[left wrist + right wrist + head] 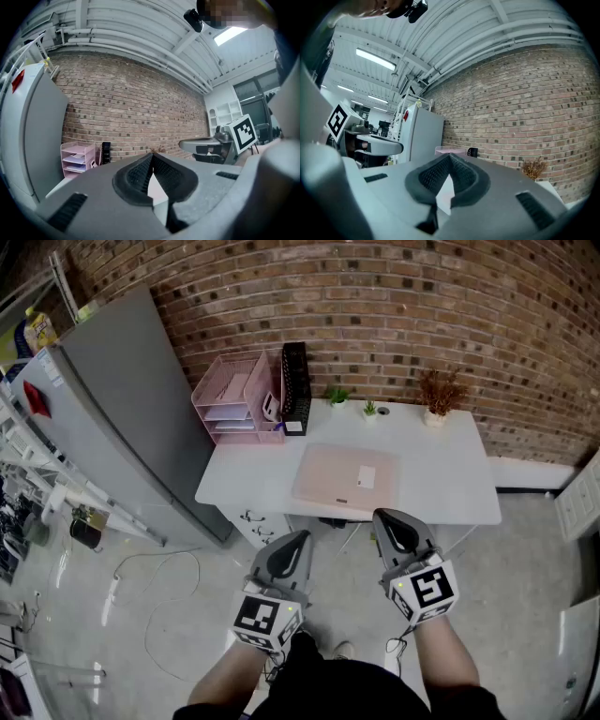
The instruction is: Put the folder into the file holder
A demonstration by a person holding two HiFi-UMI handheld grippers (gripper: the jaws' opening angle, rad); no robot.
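Both grippers pinched tight, nothing in either! The folder (345, 479) lies flat mid-table (450, 484), dead ahead, long side running left to right. Right gripper (382, 517) hovers nearer its front edge; left gripper (300, 540) sits a touch further back. The holder (296, 388) stands beyond, back-left by the wall.

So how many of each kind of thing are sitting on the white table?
Pink folder: 1
Pink tray stack: 1
Black file holder: 1
Small potted plants: 3
Total: 6
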